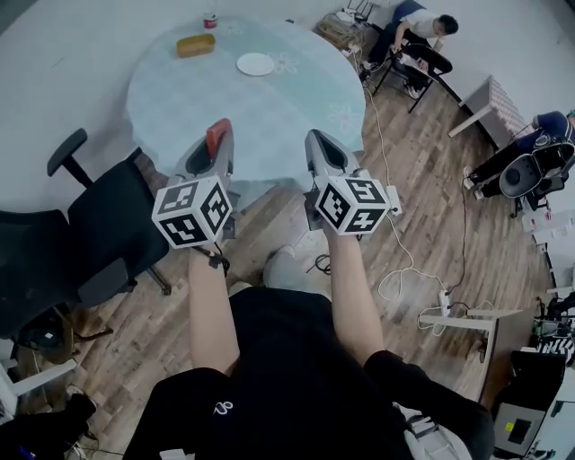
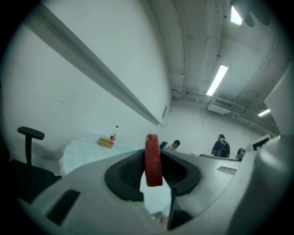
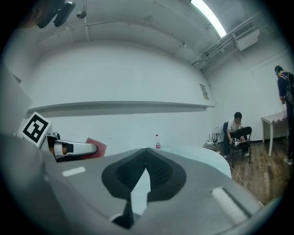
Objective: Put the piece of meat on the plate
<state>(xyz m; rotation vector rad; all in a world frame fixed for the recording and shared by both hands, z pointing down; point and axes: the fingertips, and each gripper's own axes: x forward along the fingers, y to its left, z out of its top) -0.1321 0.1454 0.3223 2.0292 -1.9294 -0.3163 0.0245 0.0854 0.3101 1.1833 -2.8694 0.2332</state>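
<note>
Both grippers are pointing level, side by side, ahead of the person holding them.

- The left gripper (image 1: 214, 144) is clamping the piece of meat (image 2: 153, 160). The red slab is standing on edge between the two dark pads, and both pads are pressing on it. Its top is sticking out past the jaw tips.
- The right gripper (image 3: 147, 152) is carrying nothing. Its jaws are meeting at the tips with no object between them.
- A black office chair (image 1: 103, 225) is standing on the wood floor to the left of the grippers.
- The round table (image 1: 269, 112), under a pale cloth, is lying ahead of both grippers. In the head view the meat is showing at the table's near edge, held off its surface.
- The white plate (image 1: 255, 64) is sitting empty on the far half of the table, well apart from the meat.
- A yellow tray (image 1: 195, 45) is lying to the plate's left, and a small bottle (image 1: 210, 20) is standing beyond it.
- A seated person (image 1: 422, 40) is occupying a chair beyond the table, at the far right
</note>
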